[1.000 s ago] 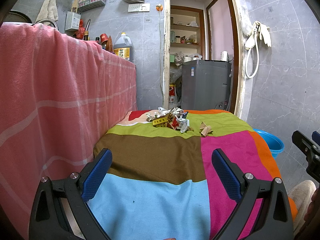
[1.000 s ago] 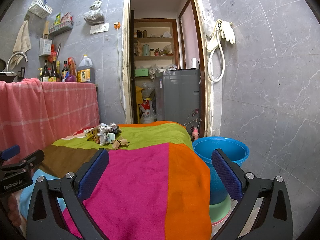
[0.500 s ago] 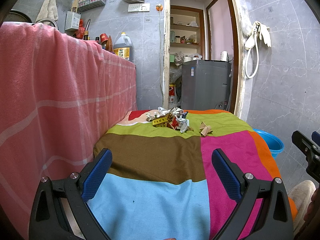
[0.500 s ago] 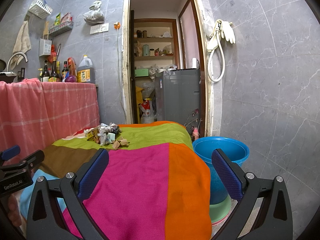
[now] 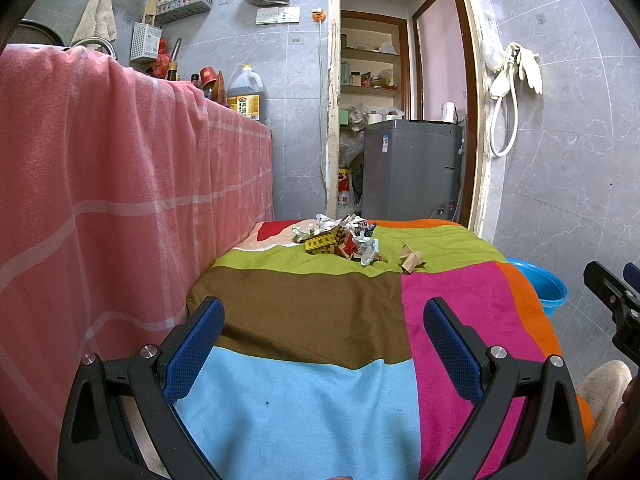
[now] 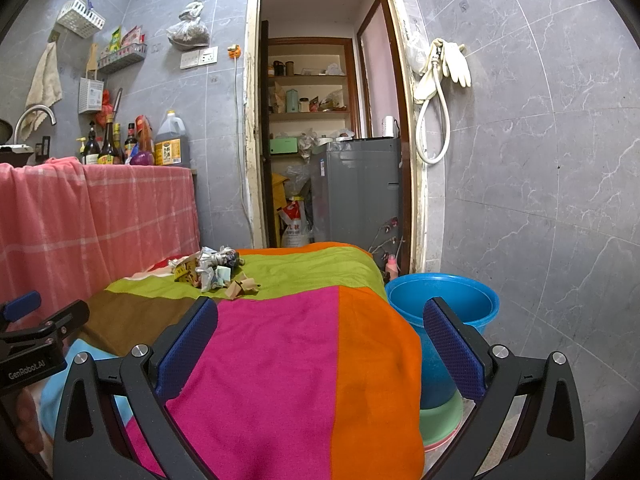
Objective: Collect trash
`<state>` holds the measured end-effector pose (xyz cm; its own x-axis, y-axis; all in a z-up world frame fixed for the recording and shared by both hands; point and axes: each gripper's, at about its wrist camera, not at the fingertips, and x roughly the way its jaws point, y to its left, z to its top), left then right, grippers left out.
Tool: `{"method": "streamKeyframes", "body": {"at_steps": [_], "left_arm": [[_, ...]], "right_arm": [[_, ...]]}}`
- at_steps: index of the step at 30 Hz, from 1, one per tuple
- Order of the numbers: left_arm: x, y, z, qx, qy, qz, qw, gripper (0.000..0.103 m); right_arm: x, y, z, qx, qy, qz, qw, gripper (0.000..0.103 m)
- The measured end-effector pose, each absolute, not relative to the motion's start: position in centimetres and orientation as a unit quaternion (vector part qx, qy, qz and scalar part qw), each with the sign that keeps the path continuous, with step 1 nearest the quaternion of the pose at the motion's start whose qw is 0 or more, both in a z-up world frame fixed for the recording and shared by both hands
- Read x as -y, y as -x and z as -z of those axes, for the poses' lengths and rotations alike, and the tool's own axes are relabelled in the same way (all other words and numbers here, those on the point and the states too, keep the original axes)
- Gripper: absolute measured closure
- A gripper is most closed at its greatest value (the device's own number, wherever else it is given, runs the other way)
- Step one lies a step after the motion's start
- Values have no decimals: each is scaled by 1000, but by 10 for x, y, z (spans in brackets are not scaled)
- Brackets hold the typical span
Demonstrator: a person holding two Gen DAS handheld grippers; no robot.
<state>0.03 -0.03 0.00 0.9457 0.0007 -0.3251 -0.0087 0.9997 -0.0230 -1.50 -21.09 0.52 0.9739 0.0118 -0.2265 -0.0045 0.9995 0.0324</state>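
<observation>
A heap of crumpled trash lies on the green patch at the far end of the colour-block cloth, with a loose brown paper scrap just beside it. The left gripper hangs over the near end, jaws wide apart, holding nothing. The right gripper is equally spread and empty, with the blue basin beside the cloth's orange edge.

The left tongs stand spread wide over a tabletop draped in patchwork cloth; a heap of crumpled paper wrappers lies far ahead.
</observation>
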Motion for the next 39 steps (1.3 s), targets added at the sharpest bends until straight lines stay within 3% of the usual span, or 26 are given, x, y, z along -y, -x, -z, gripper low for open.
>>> {"method": "streamKeyframes", "body": {"at_steps": [39], "left_arm": [[-11, -9, 3, -167, 18, -26, 985, 5]], "right_arm": [[202, 3, -3, -118, -20, -14, 993, 0]]}}
